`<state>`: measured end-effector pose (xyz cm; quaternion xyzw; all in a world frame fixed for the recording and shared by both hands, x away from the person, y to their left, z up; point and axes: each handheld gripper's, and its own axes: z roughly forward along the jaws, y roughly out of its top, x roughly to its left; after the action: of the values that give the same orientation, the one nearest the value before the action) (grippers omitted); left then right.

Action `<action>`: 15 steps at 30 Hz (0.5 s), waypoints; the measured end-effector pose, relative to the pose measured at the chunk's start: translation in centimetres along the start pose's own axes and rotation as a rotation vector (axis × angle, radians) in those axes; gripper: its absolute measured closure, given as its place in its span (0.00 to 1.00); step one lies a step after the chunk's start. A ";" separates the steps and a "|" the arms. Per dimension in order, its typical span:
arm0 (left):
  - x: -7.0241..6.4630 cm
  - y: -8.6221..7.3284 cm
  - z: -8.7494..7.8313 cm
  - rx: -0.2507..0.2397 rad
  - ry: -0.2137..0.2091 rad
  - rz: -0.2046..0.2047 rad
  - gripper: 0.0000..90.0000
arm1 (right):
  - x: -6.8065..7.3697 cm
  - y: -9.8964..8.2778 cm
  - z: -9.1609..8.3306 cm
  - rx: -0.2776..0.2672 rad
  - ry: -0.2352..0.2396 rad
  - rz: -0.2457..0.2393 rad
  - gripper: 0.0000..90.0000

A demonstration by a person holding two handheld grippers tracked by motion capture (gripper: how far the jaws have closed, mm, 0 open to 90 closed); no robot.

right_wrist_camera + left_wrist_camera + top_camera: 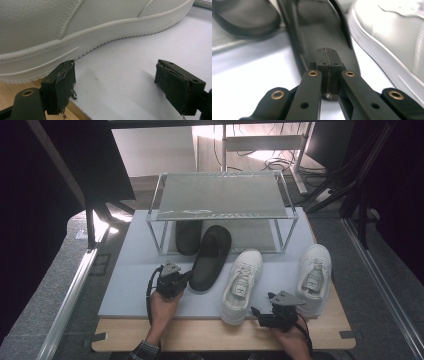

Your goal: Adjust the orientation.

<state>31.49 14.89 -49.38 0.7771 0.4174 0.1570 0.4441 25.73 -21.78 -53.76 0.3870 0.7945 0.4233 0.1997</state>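
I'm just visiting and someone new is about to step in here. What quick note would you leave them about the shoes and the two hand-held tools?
Left tool: jaws shut, tips at the heel of the black slipper; whether it pinches the rim is unclear.
Right tool: open, holding nothing, beside a white sneaker.
Second black slipper already sits under the rack.
Both white sneakers lie on the grey mat.
Left, probably: this slipper and the sneakers onto the rack.
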 end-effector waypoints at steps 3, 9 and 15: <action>-0.4 -0.7 -0.2 0.014 -0.021 0.006 0.99 | 0.0 0.0 0.0 0.000 0.000 0.000 0.19; -1.3 -1.8 -0.4 0.045 -0.031 0.038 0.99 | 0.0 0.0 0.0 0.000 0.000 0.000 0.19; -2.3 -2.5 0.0 0.071 -0.021 0.073 0.99 | 0.0 0.0 0.0 0.000 0.000 0.000 0.19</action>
<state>28.89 13.74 -51.15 0.8088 0.3894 0.1499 0.4144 25.73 -21.77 -53.76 0.3869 0.7945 0.4233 0.1999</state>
